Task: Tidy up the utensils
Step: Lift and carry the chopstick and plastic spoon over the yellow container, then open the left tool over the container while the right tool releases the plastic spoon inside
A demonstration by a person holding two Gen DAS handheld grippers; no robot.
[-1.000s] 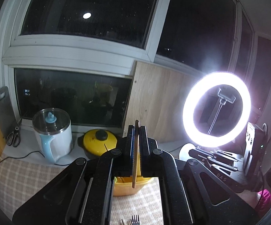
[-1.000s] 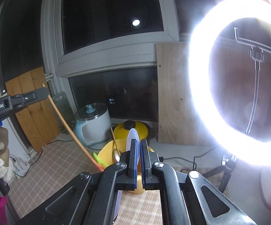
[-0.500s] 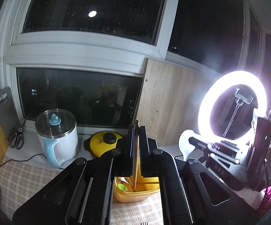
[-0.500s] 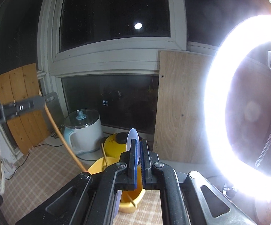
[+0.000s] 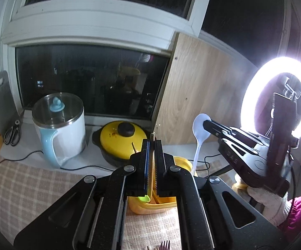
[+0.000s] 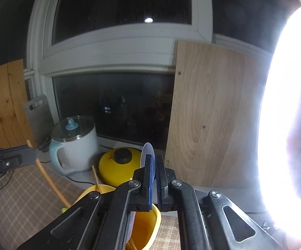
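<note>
Left tongs (image 5: pixel 152 166): clamped tight on a wooden stick utensil (image 5: pixel 153 158), green tip (image 5: pixel 143 198) dipping at the mouth of the yellow holder (image 5: pixel 150 205); top end poking up past the pads.
Right tongs (image 6: pixel 155 179): pinched shut on a white plastic spoon (image 6: pixel 148 152), bowl end up, handle running down toward the yellow holder.
Yellow holder, right wrist view (image 6: pixel 144 227): right under both tongs, on the checked surface (image 5: pixel 25 191); at least one stick (image 6: pixel 96 178) already leaning inside.
Forks (image 5: pixel 164 245): tines just peeking at the bottom edge of the left wrist view, nearer than the holder, seemingly not yet sorted.
Step in hand: probably lowering both utensils into the holder at once.
Doing it well: keep each shaft close to upright, clear the rim first, let go only once the lower end is well inside; stagger the two releases so stick and spoon don't cross or knock the leaning stick.
Risk: light holder, may tip if a shaft levers on its rim.
Behind the holder: yellow lidded pot (image 5: pixel 122 143) just beyond; white kettle (image 5: pixel 61 127) beside that pot, cord trailing over the surface.
Farther back: scissors (image 5: pixel 12 132) near a grey board; wooden panel (image 6: pixel 210 114) against the dark window.
Far side of the holder: ring light (image 5: pixel 277 95) glaring, washing out detail there.
</note>
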